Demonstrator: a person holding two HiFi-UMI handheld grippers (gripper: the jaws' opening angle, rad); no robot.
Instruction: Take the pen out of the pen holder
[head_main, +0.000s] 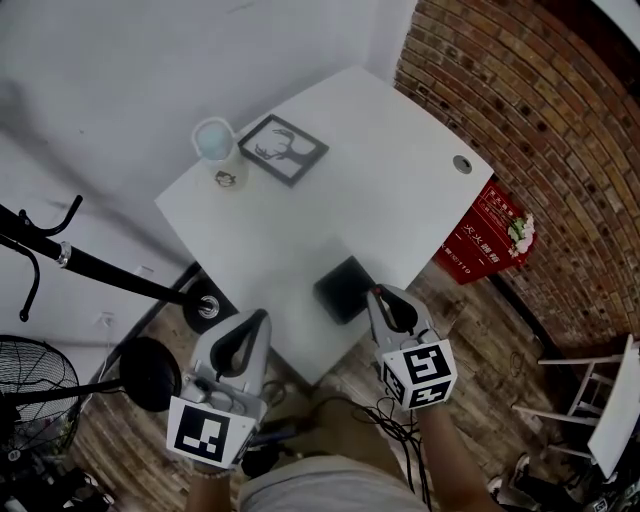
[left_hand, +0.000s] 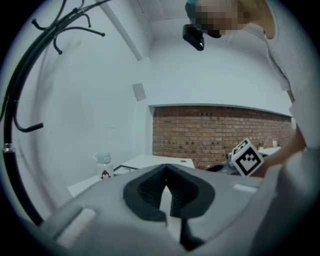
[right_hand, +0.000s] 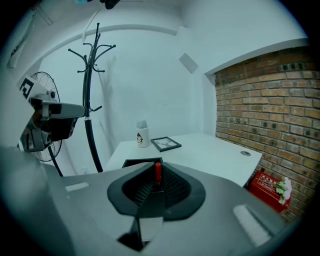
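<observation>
Red pen clamped in the right gripper beside the pen holder

The right gripper (right_hand: 157, 178) grips a slim red pen (right_hand: 158, 171). The pen's length runs along the jaws, its tip pointing far, just right of the black pen holder (head_main: 343, 288) at the table's (head_main: 400, 150) near edge. The left gripper (left_hand: 165, 171) is closed on nothing.

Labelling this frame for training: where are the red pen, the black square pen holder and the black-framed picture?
red pen (right_hand: 157, 172), right gripper view, red shaft end.
black square pen holder (head_main: 342, 290), head view, its top.
black-framed picture (head_main: 283, 150), head view, its middle.
</observation>
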